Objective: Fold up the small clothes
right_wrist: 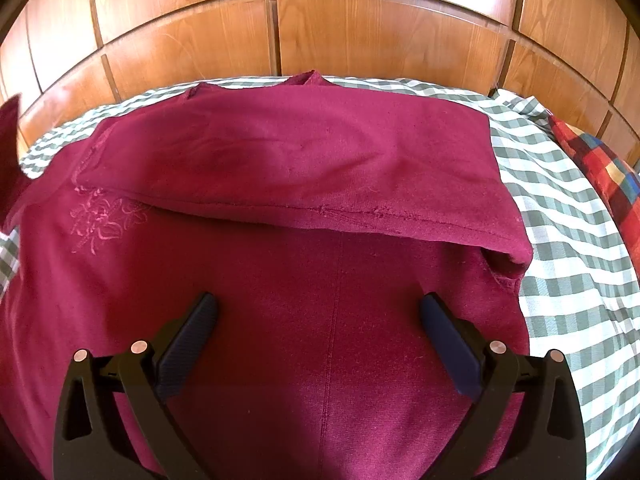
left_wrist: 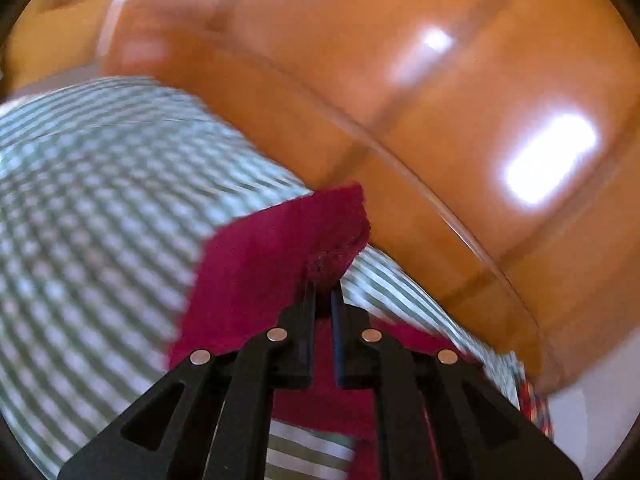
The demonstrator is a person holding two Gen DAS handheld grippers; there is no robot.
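— So where is the dark red knit garment [right_wrist: 320,320] right now?

— Spread on the green-and-white checked bedsheet [right_wrist: 560,208], with the glossy brown wooden panelled headboard [right_wrist: 320,32] behind it. Its far part is folded back over itself, making a flat band across the top, and a faint pink embroidered motif [right_wrist: 102,216] shows at the left.

— And the right gripper [right_wrist: 320,312]?

— Its black jaws stand wide apart above the cloth's middle seam, nothing between them.

— The left gripper [left_wrist: 323,288]?

— Pinched tight on a bunched edge of the same dark red fabric, which rises from the sheet to its tips. That view is blurred, with the headboard tilted across the top.

— Anything else on the bed?

— A red, blue and yellow plaid cloth [right_wrist: 600,168] lies at the right edge, beside the sheet and well apart from the garment
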